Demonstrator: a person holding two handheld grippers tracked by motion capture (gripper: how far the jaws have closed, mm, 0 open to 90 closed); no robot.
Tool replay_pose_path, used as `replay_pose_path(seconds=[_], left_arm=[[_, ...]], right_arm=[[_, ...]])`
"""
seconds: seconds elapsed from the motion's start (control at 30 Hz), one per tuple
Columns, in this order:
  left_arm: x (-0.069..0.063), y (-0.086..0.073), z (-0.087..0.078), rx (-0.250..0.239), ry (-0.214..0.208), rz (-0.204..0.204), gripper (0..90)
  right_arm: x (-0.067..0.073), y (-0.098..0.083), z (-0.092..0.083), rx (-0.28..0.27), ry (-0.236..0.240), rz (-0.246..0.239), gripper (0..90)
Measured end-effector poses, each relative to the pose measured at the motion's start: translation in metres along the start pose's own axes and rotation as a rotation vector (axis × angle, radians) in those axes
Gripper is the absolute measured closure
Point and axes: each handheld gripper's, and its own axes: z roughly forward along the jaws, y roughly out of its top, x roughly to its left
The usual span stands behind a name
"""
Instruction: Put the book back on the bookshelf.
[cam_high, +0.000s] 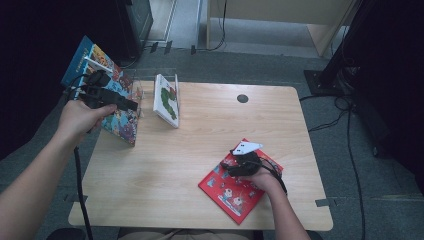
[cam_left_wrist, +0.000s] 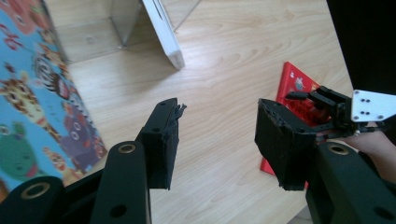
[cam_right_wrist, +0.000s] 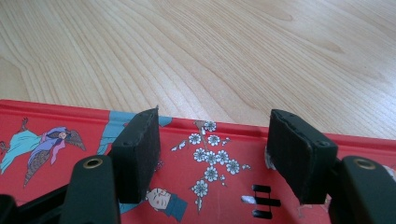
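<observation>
From the high view, you held the left gripper (cam_high: 131, 104) at the table's (cam_high: 210, 125) left edge, just in front of the blue book (cam_high: 117, 112) that leaned upright there, while the right gripper (cam_high: 226, 166) rested over the red book (cam_high: 239, 182) lying flat near the front right. A white book (cam_high: 166, 99) stood tilted in a clear stand (cam_high: 176, 82) behind. I judge that the blue book was just put down and the red book was the next one to stand up. In the left gripper view, your left gripper (cam_left_wrist: 217, 133) had its jaws apart with only bare wood between them; the blue book (cam_left_wrist: 32, 107), glossy and full of cartoon animals, was beside the left jaw and not gripped, and the jaws had just been opening. The white book's corner (cam_left_wrist: 168, 39) looked thick and stiff. In the right gripper view, your right gripper (cam_right_wrist: 212, 154) hovered with jaws apart over the red cover (cam_right_wrist: 205, 163), a smooth print with white blossoms and small figures; the pads (cam_right_wrist: 137, 154) looked like coarse black foam, and I could not tell if they touched the cover. The next move, I think, called for lifting the thin flat book by its edge, since it lay flush on the smooth wood.
</observation>
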Motion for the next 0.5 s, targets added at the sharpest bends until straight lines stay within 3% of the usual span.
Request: replay_pose_path(seconds=[0.5], left_arm=[[0.003, -0.018, 0.027, 0.006, -0.019, 0.009, 50.0]], right_arm=[[0.0, 0.0, 0.0, 0.0, 0.003, -0.004, 34.7]])
